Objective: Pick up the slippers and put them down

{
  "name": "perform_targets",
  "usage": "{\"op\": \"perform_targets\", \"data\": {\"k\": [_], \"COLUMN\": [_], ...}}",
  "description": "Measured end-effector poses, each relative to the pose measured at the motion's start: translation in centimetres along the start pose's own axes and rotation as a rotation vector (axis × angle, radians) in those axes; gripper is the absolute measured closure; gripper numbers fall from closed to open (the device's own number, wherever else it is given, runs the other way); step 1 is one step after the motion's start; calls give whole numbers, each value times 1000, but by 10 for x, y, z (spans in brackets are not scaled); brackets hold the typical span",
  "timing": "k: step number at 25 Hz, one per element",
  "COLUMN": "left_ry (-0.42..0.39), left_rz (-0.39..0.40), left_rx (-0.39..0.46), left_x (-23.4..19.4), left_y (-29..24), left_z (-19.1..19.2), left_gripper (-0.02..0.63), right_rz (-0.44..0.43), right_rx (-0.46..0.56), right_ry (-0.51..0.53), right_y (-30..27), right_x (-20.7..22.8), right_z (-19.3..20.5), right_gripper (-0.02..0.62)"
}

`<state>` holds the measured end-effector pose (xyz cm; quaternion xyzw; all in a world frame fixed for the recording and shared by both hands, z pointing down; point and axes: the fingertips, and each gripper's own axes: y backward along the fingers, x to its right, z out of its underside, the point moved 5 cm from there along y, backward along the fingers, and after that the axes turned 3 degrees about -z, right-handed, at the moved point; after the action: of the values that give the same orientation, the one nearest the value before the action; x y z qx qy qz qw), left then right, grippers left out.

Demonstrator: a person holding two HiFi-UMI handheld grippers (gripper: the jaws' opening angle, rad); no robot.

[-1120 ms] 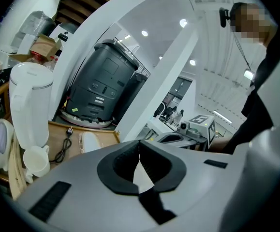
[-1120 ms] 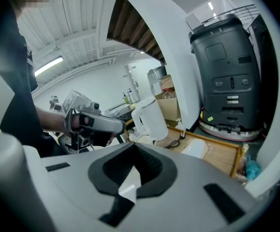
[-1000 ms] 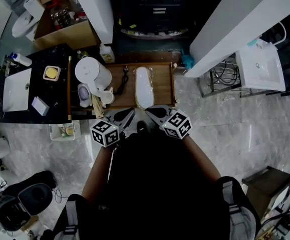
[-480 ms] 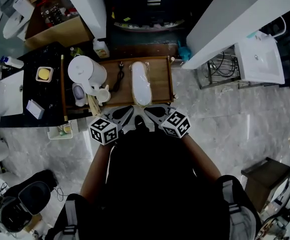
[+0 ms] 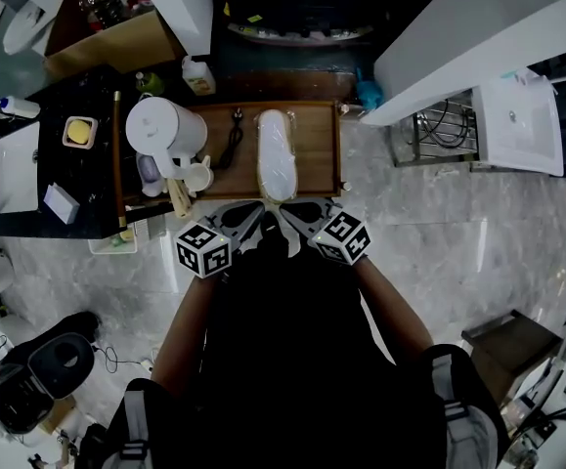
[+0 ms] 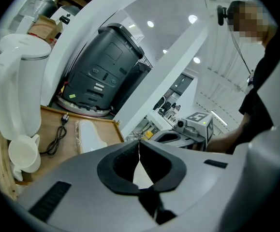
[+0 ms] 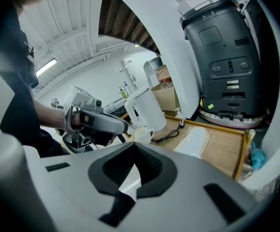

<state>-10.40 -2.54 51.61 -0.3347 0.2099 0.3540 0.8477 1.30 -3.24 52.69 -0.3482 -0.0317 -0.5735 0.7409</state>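
White slippers on wooden tray, kettle beside, left tool and right tool clenched

Holding left gripper and right gripper side by side before the torso, tips angled inward, nearly meeting. Jaws of both pressed together. Bare forearms splayed outward, pointing slightly down.

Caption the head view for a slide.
Shut left tongs and right tongs poised side by side before a wooden tray holding white slippers, kettle and mug.
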Motion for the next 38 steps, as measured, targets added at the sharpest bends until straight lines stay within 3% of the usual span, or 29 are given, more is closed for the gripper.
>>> {"op": "perform_targets", "data": {"k": [13,21,33,35,38], "left_ry": [62,107,113,114,120], "left_rz": [2,18,43,34,17], "left_rx": [-72,-122,-166,-172,-191], "left_x": [-25,-45,-72,-77,-85], "left_y": [-35,-53,-76,-79,-83], "left_z": [21,40,51,53,56], "left_gripper": [592,592,591,574,485], "right_rz": [-50,-30,-10,-8,-7], "right_rx": [-42,-45,-53,-49,-51], "right_ry": [-59,-105,-165,-169,-182], "right_y": [-11,-25,-45,-47,-52], "right_x": [34,58,81,85,90], "right_z": [29,47,65,66,66], "right_gripper": [588,588,553,544,515]}}
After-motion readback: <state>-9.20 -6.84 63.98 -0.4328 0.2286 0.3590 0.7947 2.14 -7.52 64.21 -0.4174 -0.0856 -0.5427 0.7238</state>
